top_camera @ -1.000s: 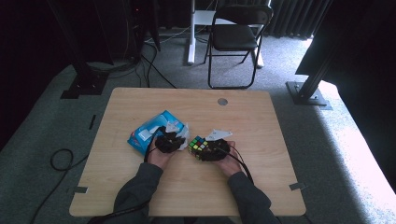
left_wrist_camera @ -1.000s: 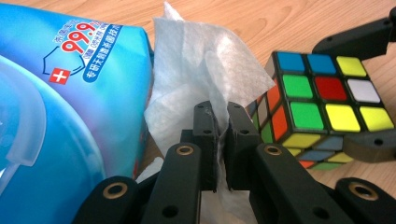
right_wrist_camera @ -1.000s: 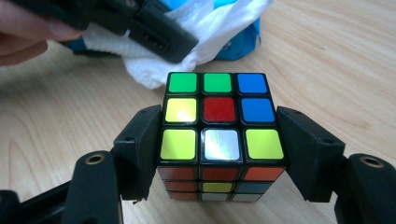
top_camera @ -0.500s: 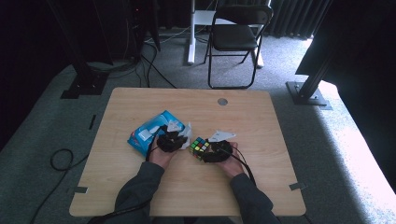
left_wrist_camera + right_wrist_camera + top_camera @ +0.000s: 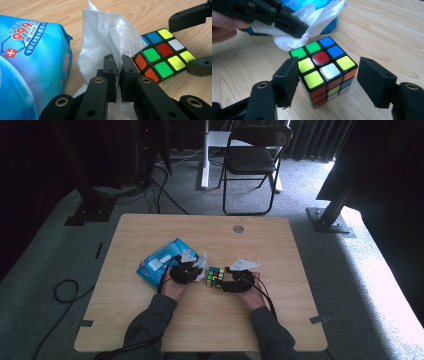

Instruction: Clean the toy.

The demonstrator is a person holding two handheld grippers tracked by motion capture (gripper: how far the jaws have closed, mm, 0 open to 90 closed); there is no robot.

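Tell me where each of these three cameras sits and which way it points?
High view: above the person's side, looking forward and down on the table; both forearms enter from below.
Left gripper view: rides the left gripper, looking along its jaws shut on a white wipe, blue wipe pack beside.
Right gripper view: rides the right gripper, jaws open either side of the puzzle cube.
Shared: both gripper views show cube and wipe.

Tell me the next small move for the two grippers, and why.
Probably close the right gripper on the cube: its jaws straddle it, one barely touching, the other clear. The left gripper already pinches the wipe beside it, ready to rub.
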